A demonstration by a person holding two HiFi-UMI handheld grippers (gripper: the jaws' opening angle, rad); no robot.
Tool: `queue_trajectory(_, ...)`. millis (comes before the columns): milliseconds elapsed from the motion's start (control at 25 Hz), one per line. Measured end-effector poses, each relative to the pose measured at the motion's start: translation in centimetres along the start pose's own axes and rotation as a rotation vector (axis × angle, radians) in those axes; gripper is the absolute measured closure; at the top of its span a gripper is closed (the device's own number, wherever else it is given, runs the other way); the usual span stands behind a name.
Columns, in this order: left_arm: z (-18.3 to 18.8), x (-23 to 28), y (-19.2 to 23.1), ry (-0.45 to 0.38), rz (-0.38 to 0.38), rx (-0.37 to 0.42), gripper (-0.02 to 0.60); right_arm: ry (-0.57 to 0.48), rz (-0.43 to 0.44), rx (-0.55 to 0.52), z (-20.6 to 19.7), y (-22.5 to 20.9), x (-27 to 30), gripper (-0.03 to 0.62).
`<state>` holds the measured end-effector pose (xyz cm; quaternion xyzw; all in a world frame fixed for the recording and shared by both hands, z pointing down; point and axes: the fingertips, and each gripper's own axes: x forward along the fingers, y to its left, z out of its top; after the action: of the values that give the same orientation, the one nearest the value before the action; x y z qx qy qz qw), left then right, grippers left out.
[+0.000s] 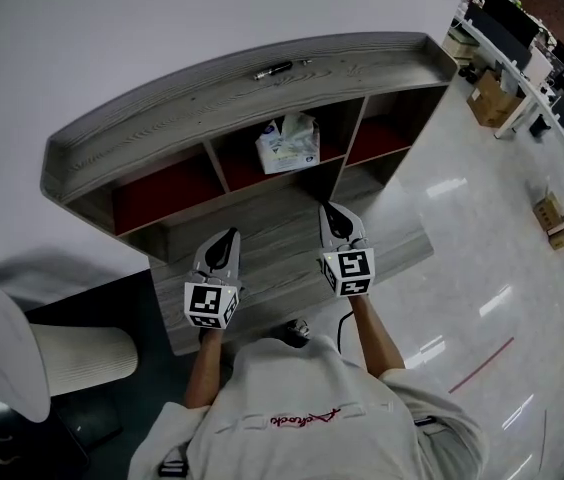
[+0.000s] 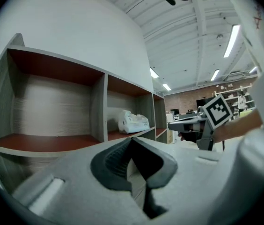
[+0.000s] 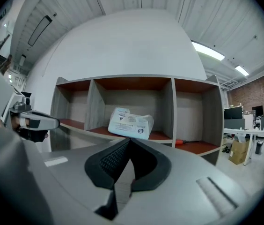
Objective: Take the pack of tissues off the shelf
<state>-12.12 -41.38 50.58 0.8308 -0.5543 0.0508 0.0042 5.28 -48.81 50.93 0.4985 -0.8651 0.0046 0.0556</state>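
Note:
The pack of tissues [image 1: 288, 146] is white with blue print and lies in the middle compartment of the grey wooden shelf [image 1: 202, 103]. It also shows in the left gripper view [image 2: 133, 122] and, straight ahead, in the right gripper view [image 3: 131, 123]. My left gripper [image 1: 226, 238] hovers over the desk surface in front of the shelf, shut and empty [image 2: 132, 138]. My right gripper [image 1: 334, 211] is a little nearer the shelf, below and right of the pack, also shut with nothing in it [image 3: 130, 138]. Both stand apart from the pack.
A dark pen [image 1: 273, 70] lies on top of the shelf. A small orange object [image 3: 180, 141] sits in the right compartment. The left compartment [image 2: 43, 139] holds nothing. A chair [image 1: 2, 358] stands at the left; office desks [image 1: 532, 58] and cardboard boxes [image 1: 552, 218] are at the right.

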Motion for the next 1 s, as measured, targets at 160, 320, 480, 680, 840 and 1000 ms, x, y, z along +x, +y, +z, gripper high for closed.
queue_trajectory(160, 0.1, 1.2, 0.8, 0.008, 0.049, 0.003, 0.581, -0.016, 0.040, 0.036, 0.6, -2.0, 3.4, 0.586)
queue_trajectory(320, -0.4, 1.9, 1.2, 0.024, 0.080, -0.007, 0.581, -0.017, 0.081, 0.053, 0.9, -3.2, 6.2, 0.561)
queue_trajectory(480, -1.2, 2.2, 1.7, 0.041, 0.088, -0.017, 0.581, -0.028, 0.119, 0.091, 1.5, -3.3, 8.1, 0.472)
queue_trajectory(680, -1.4, 2.5, 2.5, 0.047, 0.078, -0.019, 0.581, -0.026, 0.140, 0.131, 2.2, -3.5, 9.9, 0.337)
queue_trajectory(840, -1.5, 2.1, 3.5, 0.048, 0.072, -0.019, 0.581, -0.014, 0.145, 0.138, 2.5, -3.2, 10.9, 0.319)
queue_trajectory(1000, -1.0, 1.8, 4.3, 0.039, 0.074, -0.012, 0.581, 0.011, 0.147, 0.123, 2.7, -3.3, 11.5, 0.340)
